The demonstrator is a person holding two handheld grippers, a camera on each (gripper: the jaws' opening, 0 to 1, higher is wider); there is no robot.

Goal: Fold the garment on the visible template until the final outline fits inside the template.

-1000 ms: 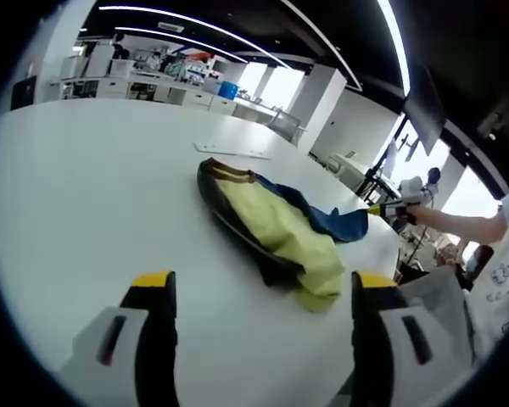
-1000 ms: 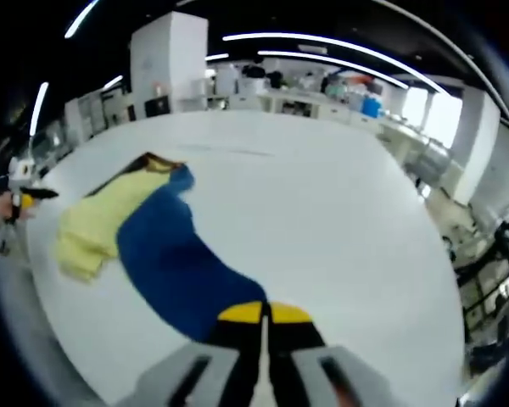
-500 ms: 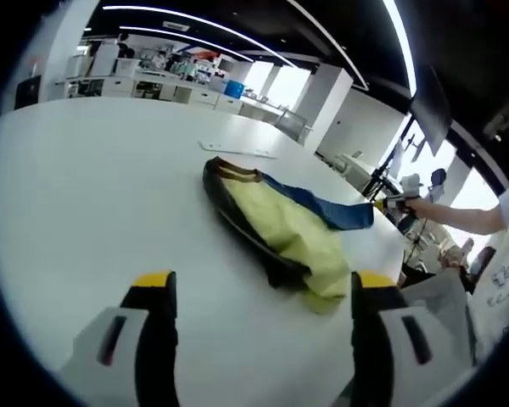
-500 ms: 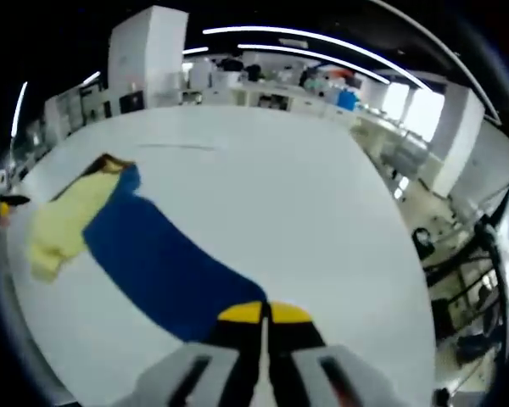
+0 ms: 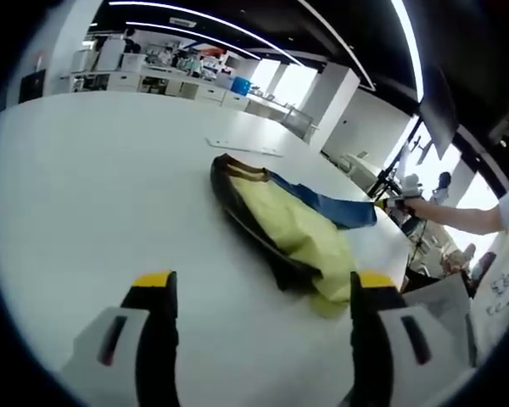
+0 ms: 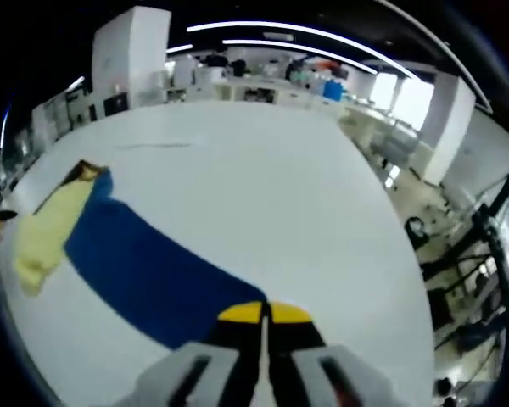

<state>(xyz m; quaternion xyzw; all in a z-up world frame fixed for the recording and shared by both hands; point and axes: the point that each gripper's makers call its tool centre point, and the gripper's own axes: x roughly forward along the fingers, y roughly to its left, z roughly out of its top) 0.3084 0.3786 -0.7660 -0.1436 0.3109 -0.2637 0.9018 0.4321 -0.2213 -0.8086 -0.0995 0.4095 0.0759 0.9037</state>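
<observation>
Right gripper (image 6: pixel 261 312): jaws pressed together, yellow tips meeting, clamped on the near end of the garment's blue layer (image 6: pixel 144 267). From that pinch the blue panel runs as a long band up-left across the white table (image 6: pixel 280 195) in the right gripper view, long axis diagonal, far end at the tan collar edge (image 6: pixel 83 170). Yellow layer (image 6: pixel 44 233) lies alongside it on the left, same direction.

Left gripper (image 5: pixel 259 292): jaws spread wide, nothing between them, hanging above bare table short of the garment (image 5: pixel 293 229). In the left gripper view the garment lies ahead and slightly right, long axis from the collar end at the far left toward the near right; dark lining along its left edge, yellow bunched at the near end, blue strip pulled out right to the other gripper's tip, held by a person's hand (image 5: pixel 397 203).

Thin flat white strip (image 5: pixel 242 146) on the table just beyond the collar; can't tell whether that's the template
</observation>
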